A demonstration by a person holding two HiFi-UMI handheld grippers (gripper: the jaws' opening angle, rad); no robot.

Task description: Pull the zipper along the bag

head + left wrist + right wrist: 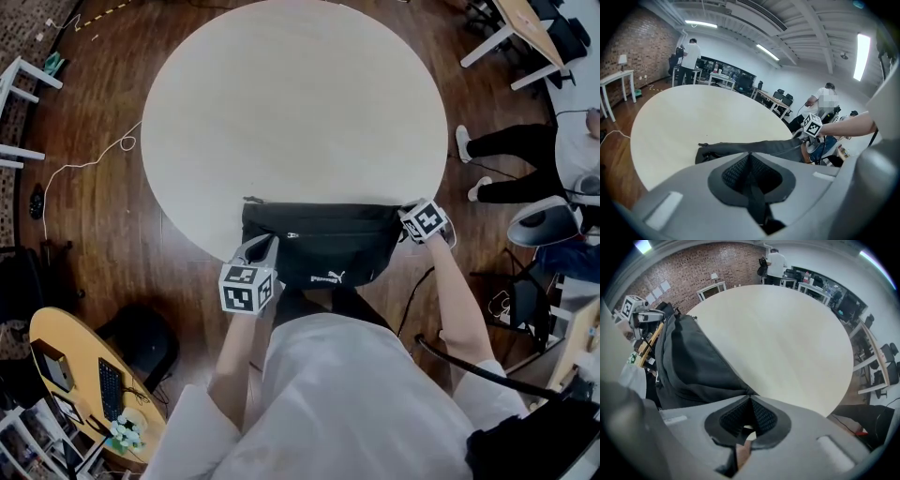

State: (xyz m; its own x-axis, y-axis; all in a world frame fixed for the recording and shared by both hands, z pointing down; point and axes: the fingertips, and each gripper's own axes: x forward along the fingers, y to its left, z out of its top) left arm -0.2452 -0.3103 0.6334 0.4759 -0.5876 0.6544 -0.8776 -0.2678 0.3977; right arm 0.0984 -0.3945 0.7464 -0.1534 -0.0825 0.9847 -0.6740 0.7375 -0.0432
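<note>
A black bag [323, 248] with a white logo lies on the near edge of the round pale table [291, 103] and hangs partly over it. My left gripper [265, 246] is at the bag's left end, shut on a black strip of the bag; that strip [757, 197] runs between its jaws, with the bag [754, 146] stretched out beyond. At the bag's right end my right gripper [405, 217] is shut on the corner, where the fabric [689, 362] runs into the closed jaws. A small silver zipper pull [292, 234] shows on the bag's front.
The table's top [693, 112] beyond the bag is bare. A yellow side table [75, 375] with a keyboard stands at the lower left, and a white cable [94, 161] lies on the wood floor. A seated person's legs [506, 164] are at the right. People stand at desks [689, 54] far back.
</note>
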